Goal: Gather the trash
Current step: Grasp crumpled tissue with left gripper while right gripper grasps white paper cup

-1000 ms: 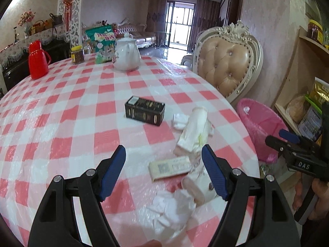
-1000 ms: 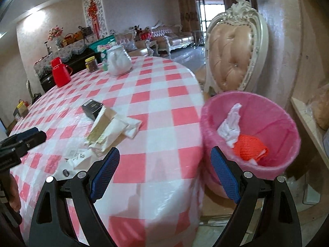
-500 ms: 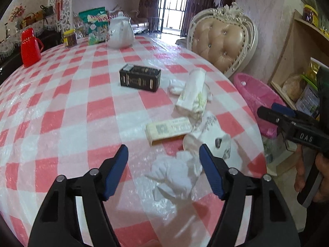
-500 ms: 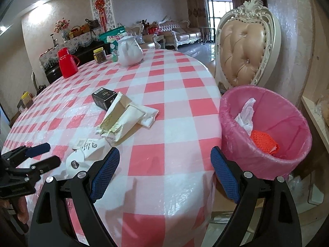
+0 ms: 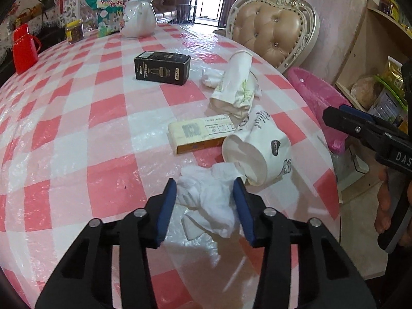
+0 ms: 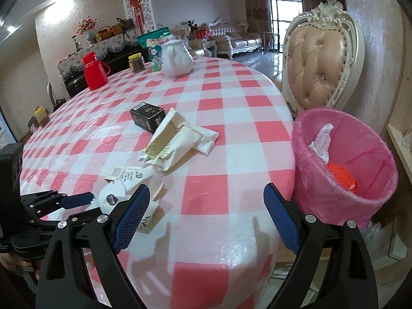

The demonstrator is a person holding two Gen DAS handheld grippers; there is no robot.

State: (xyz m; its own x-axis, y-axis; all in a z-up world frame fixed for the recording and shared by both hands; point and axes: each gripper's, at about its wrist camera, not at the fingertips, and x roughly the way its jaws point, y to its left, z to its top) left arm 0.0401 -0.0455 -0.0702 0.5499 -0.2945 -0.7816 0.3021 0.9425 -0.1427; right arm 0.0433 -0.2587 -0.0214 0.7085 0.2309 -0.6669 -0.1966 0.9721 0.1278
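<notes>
Table (image 5: 77, 134): round, under a red-and-white checked plastic cloth.

Left gripper (image 5: 206, 193): low over the near right part of the table, jaws closing around a crumpled white tissue (image 5: 208, 200). The tissue lies between the blue pads; whether the pads already press it cannot be told.

Right gripper (image 6: 206, 206): jaws wide apart, nothing between them, hovering over the table's near right edge.

Trash on the table, all right of centre:
- Paper cup (image 5: 257, 152), on its side, mouth just beside the tissue.
- Flat cream carton (image 5: 200, 134) with a printed label, touching the cup's far left side.
- Folded cream paper packaging (image 5: 234, 87), beyond the carton, with white tissue scraps at its side.
- Black box (image 5: 162, 68), farther in, apart from the rest.

Pink-lined bin (image 6: 345, 170): on the floor, just right of the table; holds white paper and an orange mesh item.

Far side of table: red flask (image 6: 94, 70), jar (image 6: 136, 63), white teapot (image 6: 176, 60), green bag (image 5: 108, 10).

Padded chair (image 6: 319, 61): against the right wall.
</notes>
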